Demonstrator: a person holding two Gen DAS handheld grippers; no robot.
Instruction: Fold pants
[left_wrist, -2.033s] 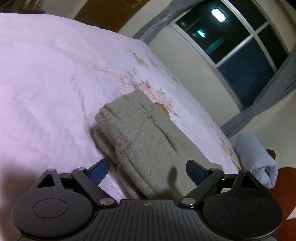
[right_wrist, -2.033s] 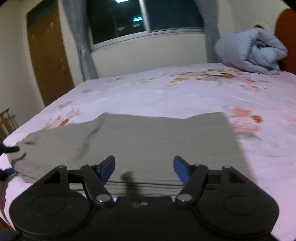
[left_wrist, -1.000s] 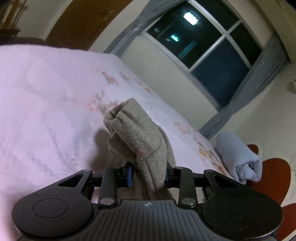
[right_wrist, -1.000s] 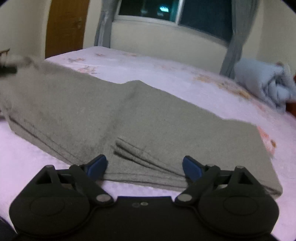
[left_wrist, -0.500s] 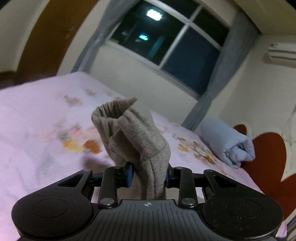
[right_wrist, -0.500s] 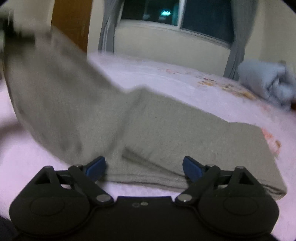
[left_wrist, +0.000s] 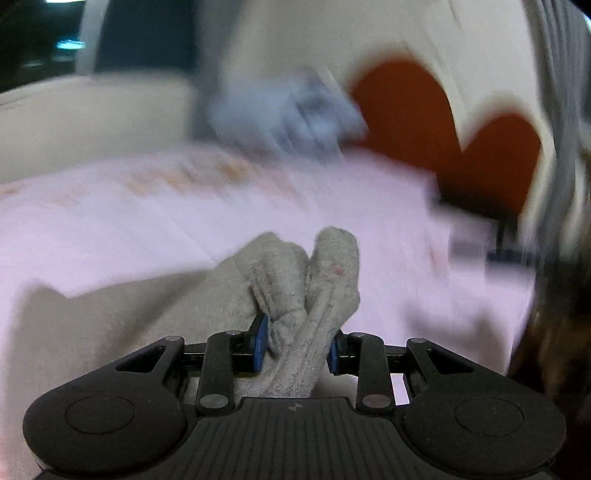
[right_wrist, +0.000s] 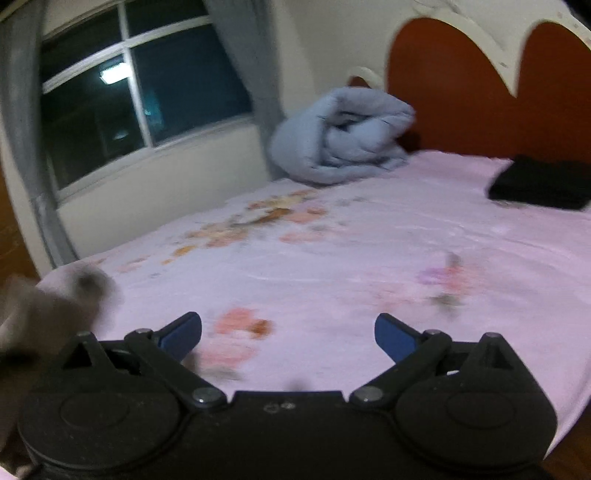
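The grey pants are bunched between my left gripper's fingers, and the rest of the cloth trails down to the left onto the pink bedsheet. My left gripper is shut on that end. The left wrist view is blurred by motion. My right gripper is open and empty above the pink sheet. A blurred grey patch of the pants shows at the left edge of the right wrist view.
A rolled blue duvet lies at the head of the bed by the window. A folded black garment lies at the far right near the red headboard. A window with grey curtains is on the left wall.
My left gripper closed on the pants' end, lifted it and swung it toward the headboard. My right gripper turned away from the pants and now faces the bare sheet.
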